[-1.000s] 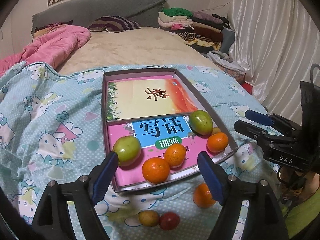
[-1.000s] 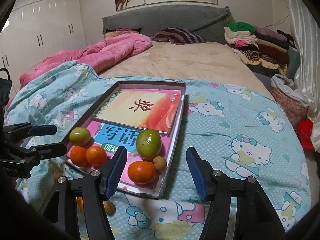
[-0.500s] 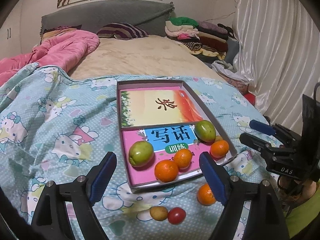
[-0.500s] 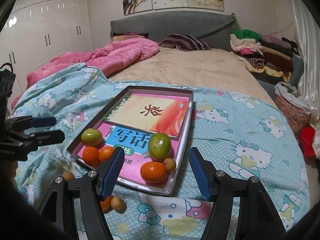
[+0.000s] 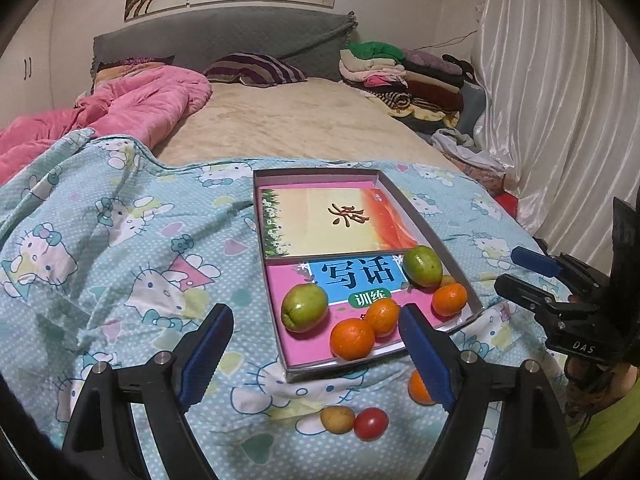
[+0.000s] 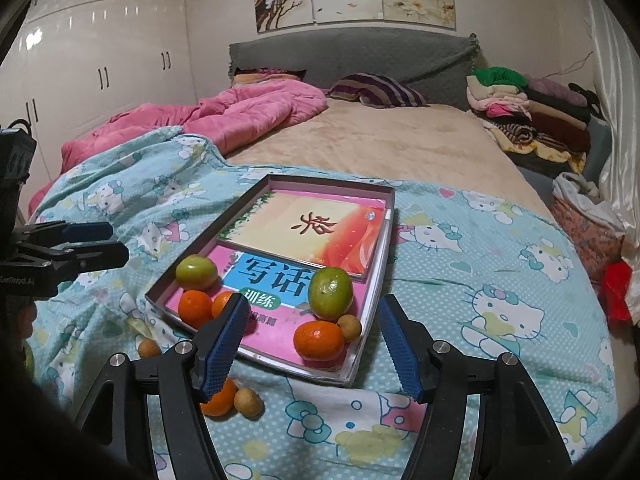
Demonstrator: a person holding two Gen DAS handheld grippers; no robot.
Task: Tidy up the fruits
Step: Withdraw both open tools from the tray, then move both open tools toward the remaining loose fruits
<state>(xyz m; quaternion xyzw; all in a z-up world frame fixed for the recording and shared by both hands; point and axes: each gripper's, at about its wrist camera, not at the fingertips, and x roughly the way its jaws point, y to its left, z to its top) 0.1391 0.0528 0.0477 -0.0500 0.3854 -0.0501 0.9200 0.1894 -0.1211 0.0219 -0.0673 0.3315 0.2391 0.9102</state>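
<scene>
Judging from how things lie, I am a good way through but not finished: the shallow box (image 5: 424, 224) on the bed holds two green fruits (image 5: 304, 307), three oranges (image 5: 352, 338) and one small brown fruit (image 6: 349, 327), all gathered at its near end on top of the pink booklet (image 5: 304, 344). Left out on the Hello Kitty blanket (image 5: 120, 248), just in front of the box, are another orange (image 6: 219, 400), a small tan fruit (image 5: 337, 419) and a small red one (image 5: 371, 423); these I judge still need to go in. My left tongs (image 5: 316, 354) hang spread apart with nothing between them, above the blanket in front of the box, and my right tongs (image 6: 310, 340) are likewise wide apart and empty over the box's near edge. The loose orange is half hidden behind a finger in both views, and the right view shows one more small round fruit (image 6: 149, 348) by the box's left corner that I cannot identify.
</scene>
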